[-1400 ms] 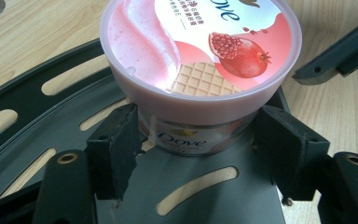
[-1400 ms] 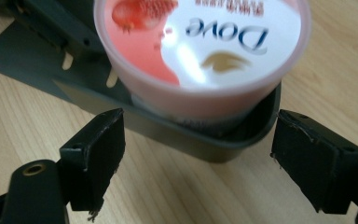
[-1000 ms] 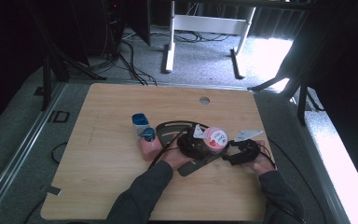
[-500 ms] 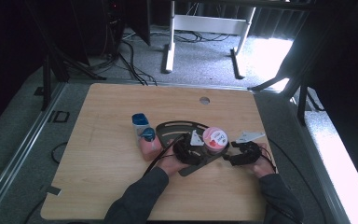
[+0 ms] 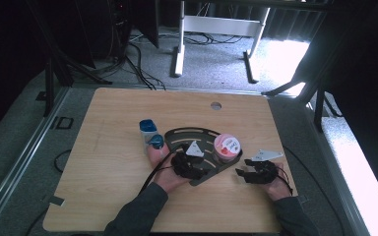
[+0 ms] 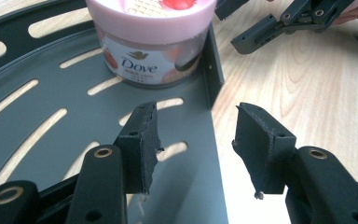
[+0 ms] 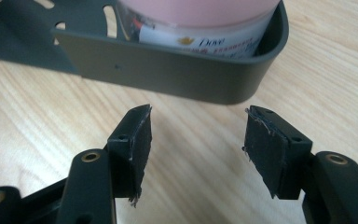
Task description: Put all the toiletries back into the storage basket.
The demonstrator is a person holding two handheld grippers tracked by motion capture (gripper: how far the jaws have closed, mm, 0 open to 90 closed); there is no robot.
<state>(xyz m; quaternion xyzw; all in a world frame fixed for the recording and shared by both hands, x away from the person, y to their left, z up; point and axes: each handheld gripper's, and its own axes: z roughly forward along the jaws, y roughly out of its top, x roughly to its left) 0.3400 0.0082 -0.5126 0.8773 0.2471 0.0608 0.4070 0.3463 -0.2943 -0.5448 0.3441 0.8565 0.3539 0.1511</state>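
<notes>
Both grippers stand part open, jaws just closing — left gripper (image 6: 193, 140) straddles the dark slotted tray's (image 6: 37, 121) edge, right gripper (image 7: 196, 140) holds nothing. The pink Dove jar (image 5: 227, 146) sits in the tray's corner, right of centre.

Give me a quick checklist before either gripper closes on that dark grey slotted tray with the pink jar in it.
1. Left gripper astride the flat edge of the dark grey slotted metal tray: ok, one pad over the tray, the other over the light wooden table.
2. Left jaws, which have just been closing, clamped on it: not ok, the pads stand apart.
3. Right gripper at the tray's rounded wall: not ok, short of it, jaws just closing on nothing.
4. Pink-lidded Dove jar upright in the tray corner: ok.
5. Blue-capped bottles apart from the tray: cannot tell.
</notes>
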